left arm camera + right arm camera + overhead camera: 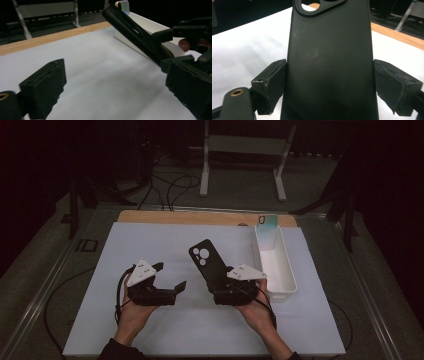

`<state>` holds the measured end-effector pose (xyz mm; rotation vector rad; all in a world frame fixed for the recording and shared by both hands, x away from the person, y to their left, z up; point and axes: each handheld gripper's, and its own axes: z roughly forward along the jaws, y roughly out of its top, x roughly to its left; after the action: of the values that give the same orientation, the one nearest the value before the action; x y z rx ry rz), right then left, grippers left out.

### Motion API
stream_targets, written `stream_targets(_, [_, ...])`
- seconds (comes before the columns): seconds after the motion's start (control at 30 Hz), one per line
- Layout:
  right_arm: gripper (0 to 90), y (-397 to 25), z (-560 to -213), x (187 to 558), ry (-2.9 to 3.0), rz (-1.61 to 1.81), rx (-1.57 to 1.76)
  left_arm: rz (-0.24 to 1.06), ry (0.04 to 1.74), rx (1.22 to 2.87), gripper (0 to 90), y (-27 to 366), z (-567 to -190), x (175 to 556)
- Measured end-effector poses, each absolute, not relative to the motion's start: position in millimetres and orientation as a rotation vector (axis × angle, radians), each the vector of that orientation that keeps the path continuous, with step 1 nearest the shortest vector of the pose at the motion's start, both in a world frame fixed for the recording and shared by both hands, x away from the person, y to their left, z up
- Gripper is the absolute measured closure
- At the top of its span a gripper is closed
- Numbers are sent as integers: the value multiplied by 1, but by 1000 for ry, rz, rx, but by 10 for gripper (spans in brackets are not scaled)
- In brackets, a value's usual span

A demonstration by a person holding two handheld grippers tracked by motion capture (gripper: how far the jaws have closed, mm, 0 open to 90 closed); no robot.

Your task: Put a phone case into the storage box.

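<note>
Right gripper [226, 279] is clamped across the width of a black phone case [207, 262], jaws pressing on its two long edges near the bottom end. The case is off the table, tilted up and away toward the middle of the white mat [150, 240], camera cutout at the far top end. In the right gripper view the case back [329, 62] faces the camera, with both pads flat against the side edges. The grip looks square and low, probably so the upper part stays free for the other gripper or for fitting something in.

Left gripper [170, 277] is wide open and empty. It hovers just above the mat, left of the case and pointing toward it, a gap between them. In the left gripper view its jaws frame bare mat, with the case [135, 35] seen edge-on as a slanted bar at upper right, held by the other gripper. It reads as waiting to take a second hold.

White bin [277, 265] sits at the right edge of the mat, just beside the right hand [255, 310]. A phone [267, 222] with a pale teal back stands propped at the bin's far end. My guess: the case goes on that phone, so it's held up with the open side accessible. The bin otherwise looks empty.

Risk: the case is soft, so a side clamp may bow it.
</note>
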<state>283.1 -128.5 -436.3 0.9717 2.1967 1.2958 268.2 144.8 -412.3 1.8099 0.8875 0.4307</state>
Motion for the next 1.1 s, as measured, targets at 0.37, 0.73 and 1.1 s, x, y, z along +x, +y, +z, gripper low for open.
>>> stream_targets(0.37, [150, -125, -435, 278, 2162, 1334, 943, 384, 881, 1807, 159, 127, -407, 275])
stream_targets(0.73, [149, -120, -432, 271, 2124, 1381, 904, 267, 836, 1776, 359, 114, -407, 279])
stream_targets(1.1, [148, -119, -430, 265, 2084, 1448, 891, 215, 811, 1751, 568, 107, -408, 280])
